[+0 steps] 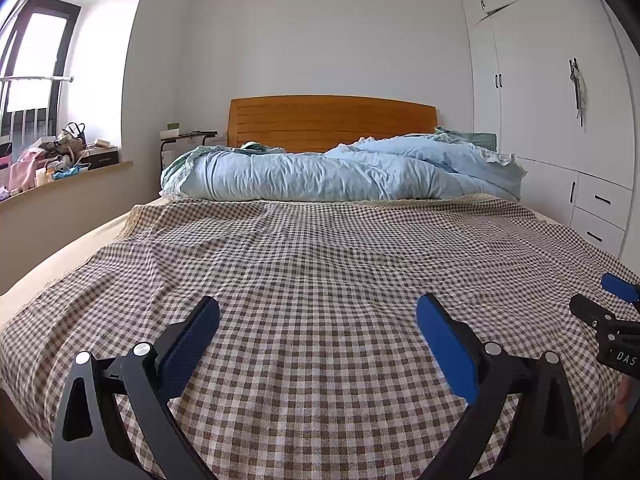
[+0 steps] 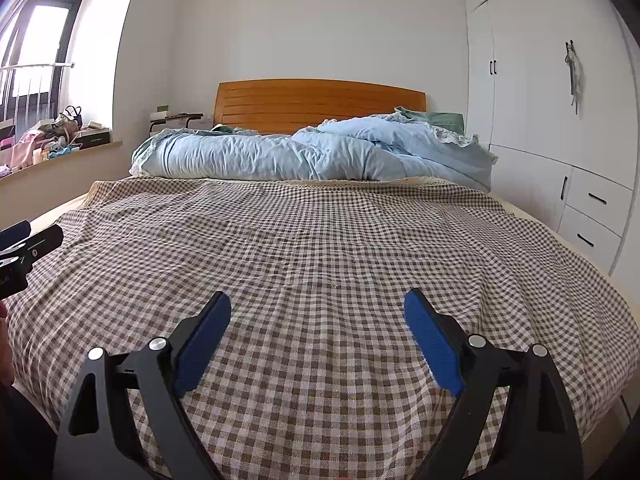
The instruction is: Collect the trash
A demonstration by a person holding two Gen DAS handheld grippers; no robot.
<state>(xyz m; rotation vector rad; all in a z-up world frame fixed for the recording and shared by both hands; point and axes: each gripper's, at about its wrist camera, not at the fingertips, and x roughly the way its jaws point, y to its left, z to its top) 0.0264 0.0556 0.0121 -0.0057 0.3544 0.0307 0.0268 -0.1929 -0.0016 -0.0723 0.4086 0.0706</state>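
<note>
My left gripper [image 1: 318,308] is open and empty, held above the foot of a bed covered with a brown checked sheet [image 1: 320,248]. My right gripper [image 2: 317,304] is open and empty too, beside it to the right; part of it shows at the right edge of the left wrist view [image 1: 612,312]. The left gripper's tip shows at the left edge of the right wrist view [image 2: 24,244]. No trash shows on the sheet [image 2: 320,232].
A crumpled light blue duvet [image 1: 340,168] lies before the wooden headboard [image 1: 332,120]. A cluttered window sill [image 1: 60,160] runs on the left, with a small bedside table [image 1: 188,136]. White wardrobes with drawers [image 1: 560,120] line the right.
</note>
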